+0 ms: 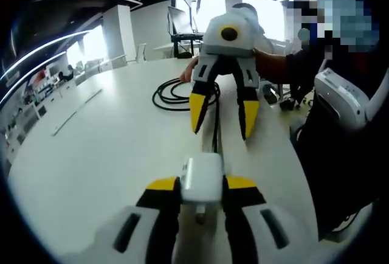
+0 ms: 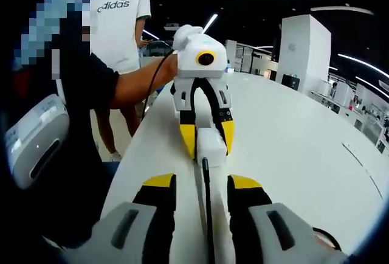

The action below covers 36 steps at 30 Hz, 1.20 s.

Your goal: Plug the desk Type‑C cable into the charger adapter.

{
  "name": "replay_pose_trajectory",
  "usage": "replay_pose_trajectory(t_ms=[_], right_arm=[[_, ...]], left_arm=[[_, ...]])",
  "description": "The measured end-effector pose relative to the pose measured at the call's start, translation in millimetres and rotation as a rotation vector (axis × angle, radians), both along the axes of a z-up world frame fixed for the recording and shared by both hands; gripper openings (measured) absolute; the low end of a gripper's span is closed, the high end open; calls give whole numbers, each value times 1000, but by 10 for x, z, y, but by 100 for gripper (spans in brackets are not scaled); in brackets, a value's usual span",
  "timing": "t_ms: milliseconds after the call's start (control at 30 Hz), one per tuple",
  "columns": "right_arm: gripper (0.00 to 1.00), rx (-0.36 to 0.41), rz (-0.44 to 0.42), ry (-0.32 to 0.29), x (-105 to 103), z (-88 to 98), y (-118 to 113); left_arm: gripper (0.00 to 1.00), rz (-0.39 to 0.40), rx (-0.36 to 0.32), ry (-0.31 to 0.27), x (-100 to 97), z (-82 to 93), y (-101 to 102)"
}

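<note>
White charger adapter [image 1: 202, 180], black cable [image 1: 182, 93]

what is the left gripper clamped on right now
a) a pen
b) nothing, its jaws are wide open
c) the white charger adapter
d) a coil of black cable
c: in the left gripper view the left gripper has its yellow-tipped jaws pressed against both sides of the white charger adapter, with the black cable running away from it across the white table.
</note>
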State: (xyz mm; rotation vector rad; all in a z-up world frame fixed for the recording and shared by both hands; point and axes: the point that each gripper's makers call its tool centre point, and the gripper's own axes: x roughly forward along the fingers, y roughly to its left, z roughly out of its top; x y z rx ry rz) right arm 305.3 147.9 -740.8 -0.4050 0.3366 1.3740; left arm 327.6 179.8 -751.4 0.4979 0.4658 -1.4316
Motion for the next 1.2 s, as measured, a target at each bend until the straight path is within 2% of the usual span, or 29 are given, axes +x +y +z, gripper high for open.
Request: replay_pose_trajectory(t_ms=[433, 633, 933, 1200], right_arm=[[4, -19, 32, -20, 67, -76, 80], [4, -16, 38, -15, 71, -84, 92], [1, -51, 56, -57, 71, -68, 98], [0, -80, 66, -66, 70, -44, 105]], left_arm=[[26, -12, 13, 1, -9, -12, -7], [26, -14, 11, 1, -11, -14, -9], [26, -18, 26, 5, 0, -17, 0], [26, -25, 49, 5, -3, -24, 7]])
